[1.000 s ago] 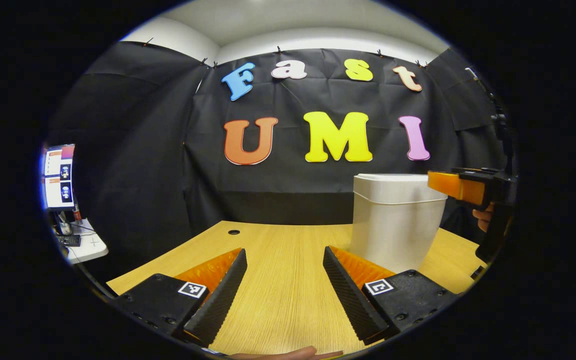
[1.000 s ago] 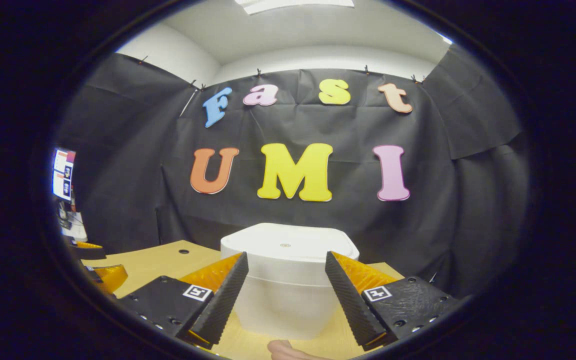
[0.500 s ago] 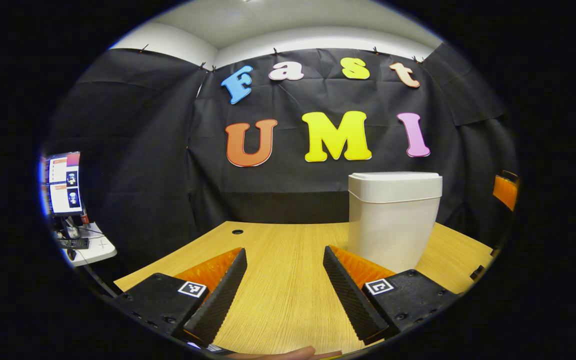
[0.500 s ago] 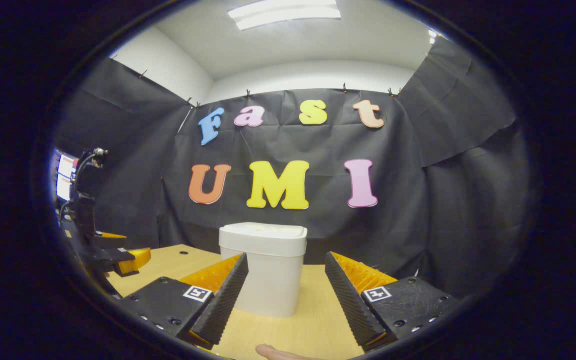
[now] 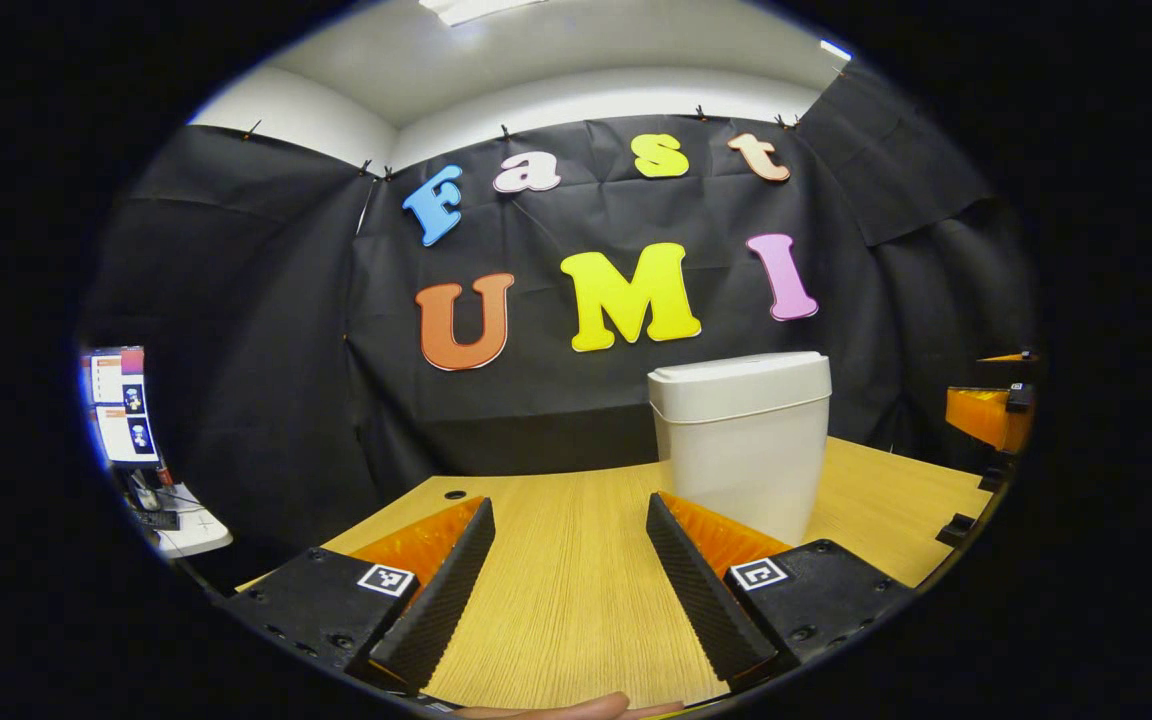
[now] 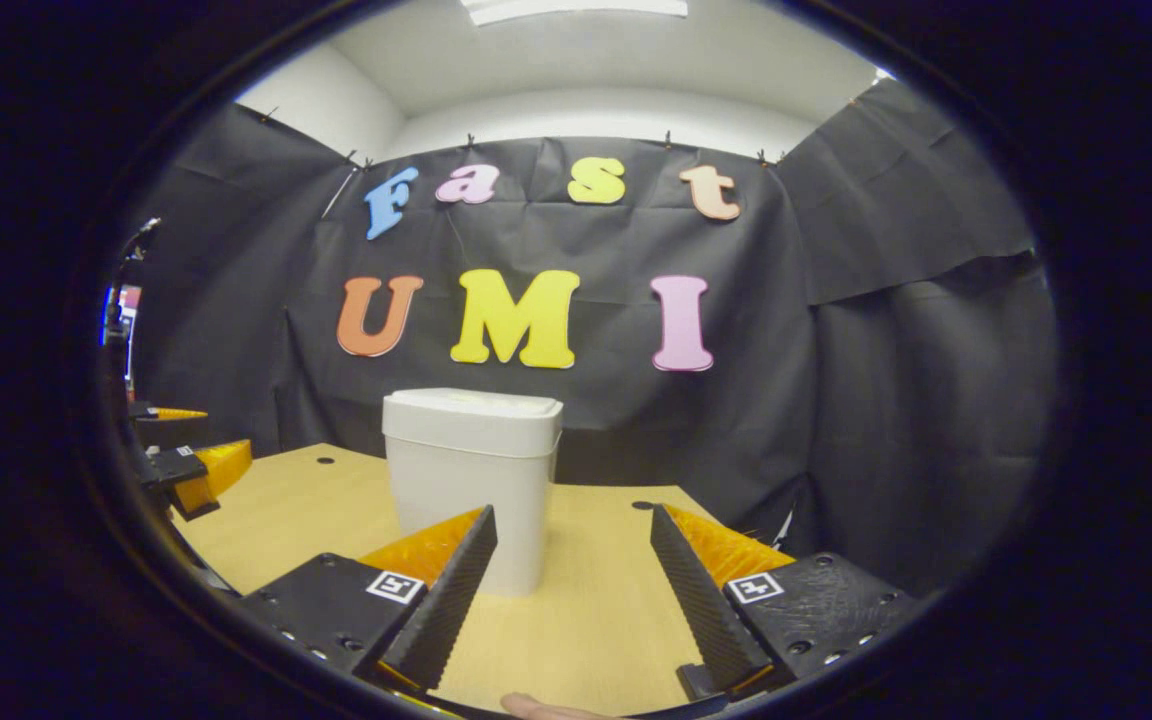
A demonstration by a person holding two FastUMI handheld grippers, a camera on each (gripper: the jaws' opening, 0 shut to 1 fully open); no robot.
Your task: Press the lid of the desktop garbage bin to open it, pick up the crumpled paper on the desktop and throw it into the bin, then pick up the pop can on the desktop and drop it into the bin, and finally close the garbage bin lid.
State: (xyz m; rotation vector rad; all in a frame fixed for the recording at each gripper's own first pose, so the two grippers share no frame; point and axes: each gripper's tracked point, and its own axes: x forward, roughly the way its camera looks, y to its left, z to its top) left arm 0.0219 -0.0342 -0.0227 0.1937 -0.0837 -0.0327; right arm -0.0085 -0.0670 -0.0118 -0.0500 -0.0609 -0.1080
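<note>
Wooden desk [image 5: 576, 560] — one shut bin [image 5: 741, 440]

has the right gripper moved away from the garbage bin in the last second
Yes. In the right gripper view the garbage bin looks smaller and farther off than a second ago, when it loomed between the fingers, so the right gripper has pulled back from it, jaws open.

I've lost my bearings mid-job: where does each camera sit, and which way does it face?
Left gripper view: rides the left claw, facing the wall across the desk; bin ahead to the right; a fingertip shows below.
Right gripper view: rides the right claw, facing the same wall; bin ahead to the left; a fingertip below.
Shared: bin with lid down, desk, each other's claw at the edge.
</note>
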